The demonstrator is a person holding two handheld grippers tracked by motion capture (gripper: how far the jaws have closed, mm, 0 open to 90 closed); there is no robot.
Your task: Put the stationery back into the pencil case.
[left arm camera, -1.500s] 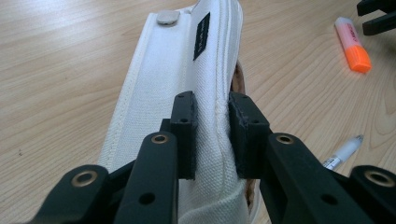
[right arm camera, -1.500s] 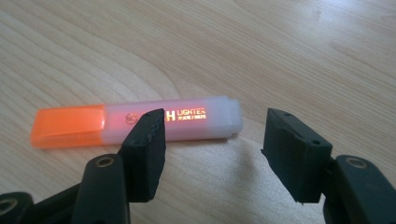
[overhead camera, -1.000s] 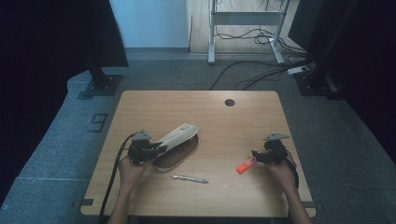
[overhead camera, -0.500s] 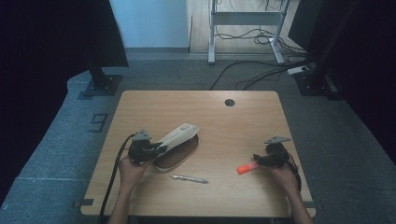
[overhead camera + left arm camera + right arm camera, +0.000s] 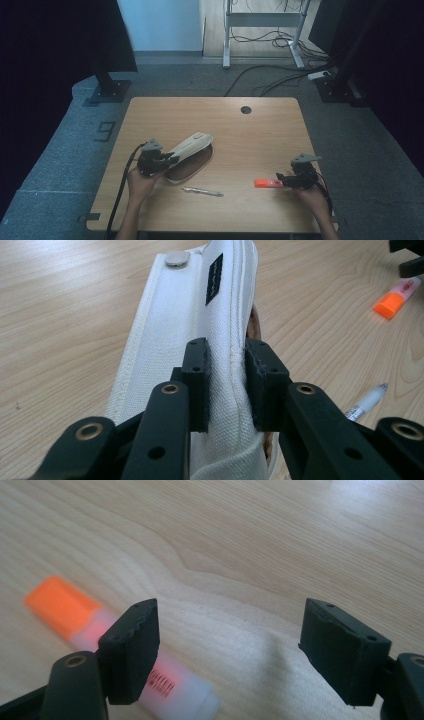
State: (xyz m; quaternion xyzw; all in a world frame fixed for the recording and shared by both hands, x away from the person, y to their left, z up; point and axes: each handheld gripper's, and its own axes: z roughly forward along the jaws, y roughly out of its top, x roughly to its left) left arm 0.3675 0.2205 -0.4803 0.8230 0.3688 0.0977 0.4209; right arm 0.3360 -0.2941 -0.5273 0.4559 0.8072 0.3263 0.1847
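Observation:
A white fabric pencil case [image 5: 192, 145] lies open at the table's left, its brown inside [image 5: 192, 165] showing. My left gripper [image 5: 170, 157] is shut on the raised white flap [image 5: 180, 330], pads [image 5: 196, 380] pinching the seam. An orange highlighter [image 5: 266, 183] lies flat on the table at the right. My right gripper [image 5: 281, 180] is just right of it, and its jaws have just been opening. In the right gripper view the highlighter [image 5: 65, 607] runs under the left jaw. Its pale end reaches into the gap of the gripper [image 5: 230, 640], and no pad presses it.
A white pen [image 5: 202, 191] lies on the wooden table [image 5: 260, 135] between the case and the highlighter. A round cable hole [image 5: 245, 109] sits near the far edge. Beyond the table are a black stand base [image 5: 107, 90] and floor cables [image 5: 270, 80].
My right hand has drawn back to the right, towards the near edge. The highlighter, tilted before, now lies flat on the table. The left gripper and case have not moved.

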